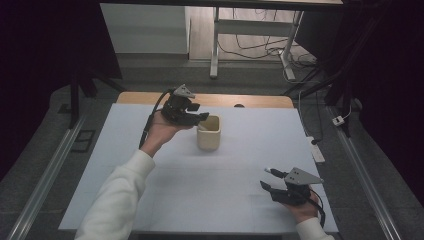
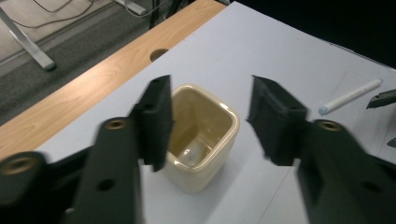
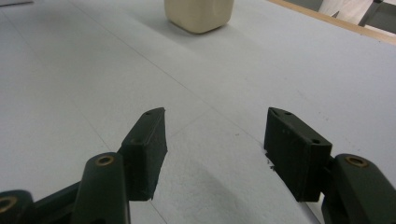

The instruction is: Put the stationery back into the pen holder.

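White sheeting (image 1: 210,190) covers your table, with a bare wooden strip (image 1: 250,100) along the far edge. Your right gripper (image 1: 276,187) rests low at the near right corner, jaws released, nothing between them. A white marker (image 2: 350,96) lies just by it, its far end cut off in the high view. Farther in, your left gripper (image 1: 200,116) hovers above the cream cup (image 1: 208,133), jaws spread wide, one hiding part of the rim. Beyond stand desk legs (image 1: 215,45) and loose cables (image 1: 255,47); dark surroundings are hard to read.
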Motion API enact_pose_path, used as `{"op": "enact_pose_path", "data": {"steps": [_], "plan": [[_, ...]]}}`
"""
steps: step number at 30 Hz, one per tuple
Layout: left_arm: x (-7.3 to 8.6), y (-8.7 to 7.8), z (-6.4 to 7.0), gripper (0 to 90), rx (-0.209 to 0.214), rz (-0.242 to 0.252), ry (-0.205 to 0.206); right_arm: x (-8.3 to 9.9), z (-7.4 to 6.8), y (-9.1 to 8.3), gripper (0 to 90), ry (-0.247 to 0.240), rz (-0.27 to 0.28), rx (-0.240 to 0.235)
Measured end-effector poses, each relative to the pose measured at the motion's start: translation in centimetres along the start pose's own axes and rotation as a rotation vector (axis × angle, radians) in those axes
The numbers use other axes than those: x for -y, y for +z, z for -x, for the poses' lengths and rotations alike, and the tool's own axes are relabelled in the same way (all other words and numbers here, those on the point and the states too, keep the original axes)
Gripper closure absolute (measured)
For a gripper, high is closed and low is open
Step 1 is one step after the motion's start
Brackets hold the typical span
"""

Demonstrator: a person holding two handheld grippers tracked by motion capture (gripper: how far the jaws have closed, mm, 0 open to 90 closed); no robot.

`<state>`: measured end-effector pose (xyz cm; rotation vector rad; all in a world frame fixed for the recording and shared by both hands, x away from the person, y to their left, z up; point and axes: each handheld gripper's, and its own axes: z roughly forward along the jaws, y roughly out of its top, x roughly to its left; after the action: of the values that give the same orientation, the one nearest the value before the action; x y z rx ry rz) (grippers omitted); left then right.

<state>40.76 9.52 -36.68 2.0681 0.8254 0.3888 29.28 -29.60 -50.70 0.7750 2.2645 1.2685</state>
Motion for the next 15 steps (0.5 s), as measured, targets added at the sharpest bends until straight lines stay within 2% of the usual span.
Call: {"op": "enact_pose_path", "data": {"steps": [8, 11, 15], "plan": [[1.5, -1.4, 1.3, 40.0, 0.036, 0.035, 0.018, 0.0, 0.0, -0.1, 38.4, 0.001, 0.001, 0.003], [2.4, -1.8, 2.0, 40.0, 0.036, 0.037, 0.032, 0.0, 0.1, -0.1, 38.4, 0.005, 0.004, 0.002], [3.9, -2.5, 2.5, 40.0, 0.027, 0.039, 0.03, 0.0, 0.1, -0.1, 38.4, 0.007, 0.005, 0.002]]}}
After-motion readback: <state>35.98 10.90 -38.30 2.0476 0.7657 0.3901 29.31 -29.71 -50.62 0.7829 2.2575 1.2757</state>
